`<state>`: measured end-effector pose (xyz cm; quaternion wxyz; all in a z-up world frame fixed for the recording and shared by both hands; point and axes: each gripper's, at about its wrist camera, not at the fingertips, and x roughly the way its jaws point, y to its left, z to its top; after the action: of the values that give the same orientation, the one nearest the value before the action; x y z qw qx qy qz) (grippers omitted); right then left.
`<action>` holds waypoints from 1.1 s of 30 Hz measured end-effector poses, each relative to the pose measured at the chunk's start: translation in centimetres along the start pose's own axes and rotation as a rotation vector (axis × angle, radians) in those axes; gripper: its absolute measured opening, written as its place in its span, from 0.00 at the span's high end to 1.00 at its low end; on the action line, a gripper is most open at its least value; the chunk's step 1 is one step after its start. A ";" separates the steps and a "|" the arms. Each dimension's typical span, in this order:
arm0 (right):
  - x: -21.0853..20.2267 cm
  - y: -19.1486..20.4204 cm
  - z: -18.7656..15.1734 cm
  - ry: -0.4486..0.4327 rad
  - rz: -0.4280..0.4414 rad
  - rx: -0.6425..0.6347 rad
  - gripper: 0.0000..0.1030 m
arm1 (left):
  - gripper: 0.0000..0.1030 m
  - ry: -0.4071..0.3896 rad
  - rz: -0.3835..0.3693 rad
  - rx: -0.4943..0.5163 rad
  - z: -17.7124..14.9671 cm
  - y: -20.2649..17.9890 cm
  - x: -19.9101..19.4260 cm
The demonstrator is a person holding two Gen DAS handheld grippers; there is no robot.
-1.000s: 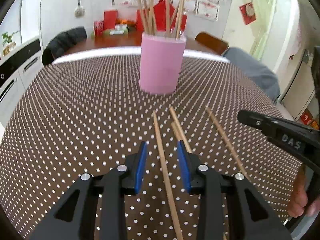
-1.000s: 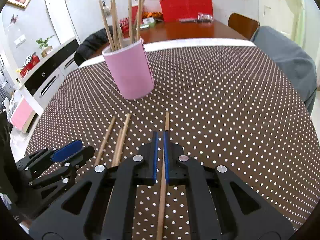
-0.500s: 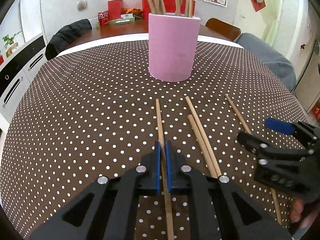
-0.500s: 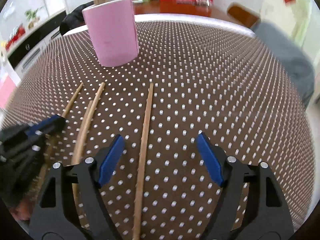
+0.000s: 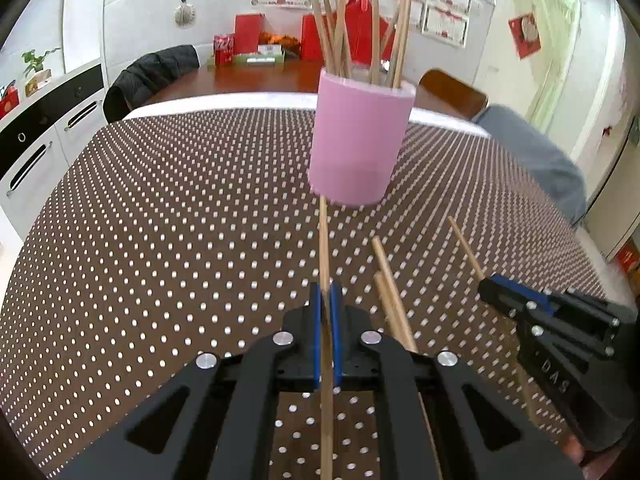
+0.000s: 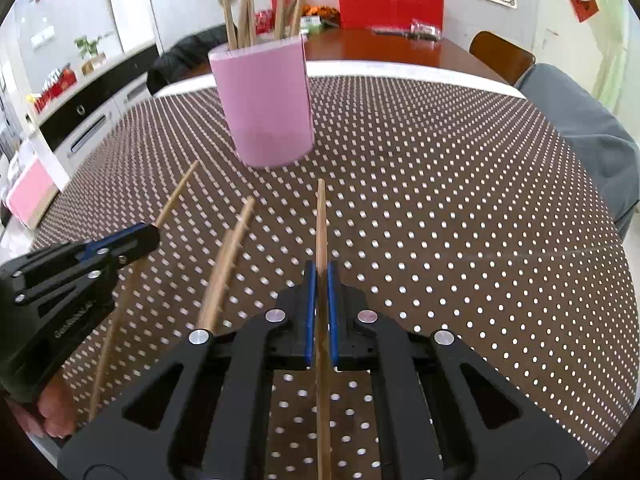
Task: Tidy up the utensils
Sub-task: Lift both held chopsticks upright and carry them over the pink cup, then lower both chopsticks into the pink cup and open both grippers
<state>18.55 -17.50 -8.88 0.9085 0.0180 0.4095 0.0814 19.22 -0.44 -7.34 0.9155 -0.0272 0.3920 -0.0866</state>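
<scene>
Since half a second ago the right tool (image 6: 319, 312) has closed from a wide gape onto the chopstick (image 6: 321, 232) that lay between its jaws, and the left tool (image 5: 327, 336), already clamped on its own stick (image 5: 324, 248), has tipped that stick's far end up toward the cup. Both tools now pinch one stick each, gripped near the middle with long ends running out ahead and back under the wrists.

Just beside the left tool, to its right, two loose sticks (image 5: 390, 292) lie side by side on the bench (image 5: 160, 220); a lift that swings sideways could knock or roll them. The long free ends are the main worry: thin round wood in flat pads may pivot or slip as the tools tilt.

Farther ahead stands the pink cup (image 5: 358, 140), already crowded with upright sticks (image 5: 344, 32). A tip coming in low could strike its wall and tip it, or jam against those inside.
</scene>
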 end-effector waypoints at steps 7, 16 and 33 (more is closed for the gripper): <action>-3.2 -0.3 2.3 -0.138 0.034 0.059 0.95 | 0.95 -0.140 -0.032 -0.013 1.8 -0.4 -2.8; -6.6 -0.2 5.8 -0.305 0.126 0.096 0.95 | 0.95 -0.298 -0.062 -0.053 5.4 -0.9 -5.2; -8.1 0.1 13.9 -0.499 0.180 0.113 0.94 | 0.95 -0.572 -0.109 -0.021 13.3 -3.1 -7.1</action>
<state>23.61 -18.24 6.37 0.9679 0.1247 0.1737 0.1319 23.58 -2.42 7.25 0.9825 -0.0813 0.1166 -0.1203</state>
